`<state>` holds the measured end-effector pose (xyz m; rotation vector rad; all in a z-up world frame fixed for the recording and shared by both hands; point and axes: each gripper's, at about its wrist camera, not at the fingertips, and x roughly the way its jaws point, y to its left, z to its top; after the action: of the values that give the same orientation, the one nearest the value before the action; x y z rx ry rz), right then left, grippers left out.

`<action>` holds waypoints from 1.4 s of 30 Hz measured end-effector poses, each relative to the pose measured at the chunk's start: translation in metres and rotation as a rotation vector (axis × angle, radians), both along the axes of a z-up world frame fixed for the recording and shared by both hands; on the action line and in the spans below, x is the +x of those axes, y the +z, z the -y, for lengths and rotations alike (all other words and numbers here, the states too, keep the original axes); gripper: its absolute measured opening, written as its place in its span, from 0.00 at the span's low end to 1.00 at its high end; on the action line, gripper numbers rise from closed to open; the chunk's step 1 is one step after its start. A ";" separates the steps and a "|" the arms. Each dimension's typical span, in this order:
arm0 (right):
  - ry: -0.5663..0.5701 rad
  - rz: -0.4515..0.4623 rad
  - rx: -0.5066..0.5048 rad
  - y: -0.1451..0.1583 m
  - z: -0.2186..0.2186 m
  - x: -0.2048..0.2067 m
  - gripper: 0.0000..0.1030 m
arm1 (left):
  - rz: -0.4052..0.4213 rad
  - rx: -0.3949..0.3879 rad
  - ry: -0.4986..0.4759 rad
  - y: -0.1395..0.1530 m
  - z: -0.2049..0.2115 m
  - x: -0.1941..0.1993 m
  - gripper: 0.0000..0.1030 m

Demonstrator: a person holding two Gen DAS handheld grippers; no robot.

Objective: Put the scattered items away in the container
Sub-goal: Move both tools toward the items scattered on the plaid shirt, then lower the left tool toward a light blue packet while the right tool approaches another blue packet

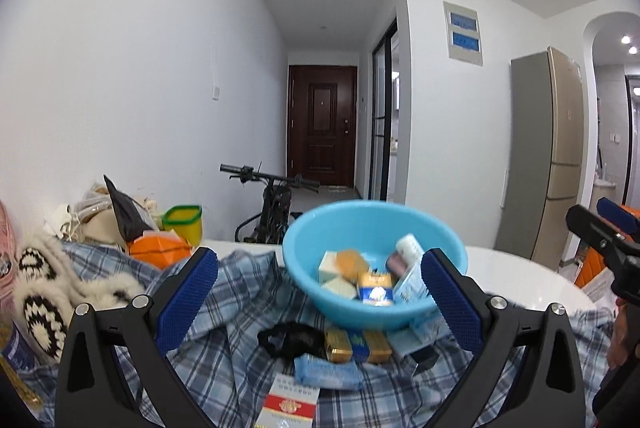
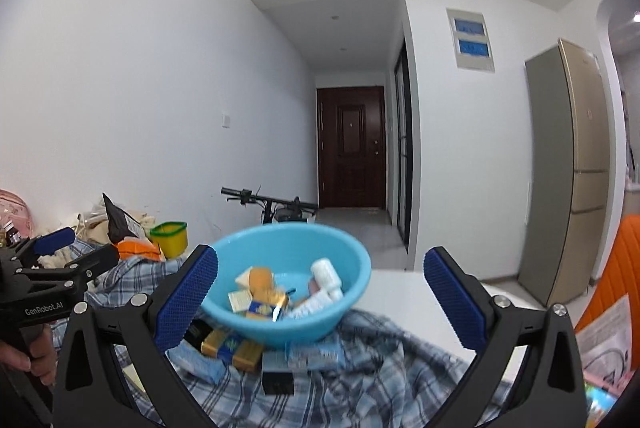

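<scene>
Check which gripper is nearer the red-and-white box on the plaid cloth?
Left. The left gripper, open, hangs right above the red-and-white box at its near edge. The right gripper, open, sits off to the right, facing the blue bowl; the box is hidden from it.

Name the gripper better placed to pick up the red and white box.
Left. The left gripper, open, has the red and white box lying just below its fingers on the plaid cloth; the right wrist view doesn't show it.
</scene>
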<state>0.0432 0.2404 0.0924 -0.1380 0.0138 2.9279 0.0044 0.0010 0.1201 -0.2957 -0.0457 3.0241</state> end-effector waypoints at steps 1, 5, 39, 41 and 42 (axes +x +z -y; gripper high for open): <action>0.005 0.001 0.000 0.004 0.000 -0.003 1.00 | -0.012 0.005 -0.005 0.007 0.002 0.000 1.00; 0.042 0.044 -0.048 0.016 -0.007 -0.019 1.00 | -0.016 -0.004 0.003 0.024 0.001 -0.006 1.00; 0.284 0.959 -0.192 0.013 -0.049 -0.191 1.00 | 0.711 -0.293 -0.155 0.029 -0.041 -0.160 1.00; 0.302 0.981 -0.204 0.002 -0.047 -0.195 1.00 | 0.729 -0.291 -0.162 0.019 -0.041 -0.164 1.00; 0.309 0.993 -0.211 -0.004 -0.046 -0.197 1.00 | 0.737 -0.296 -0.161 0.013 -0.041 -0.166 1.00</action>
<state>-0.1542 0.2865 0.0882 -1.7038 0.1540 2.7734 -0.1612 0.0419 0.1333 -1.3386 0.3491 2.5833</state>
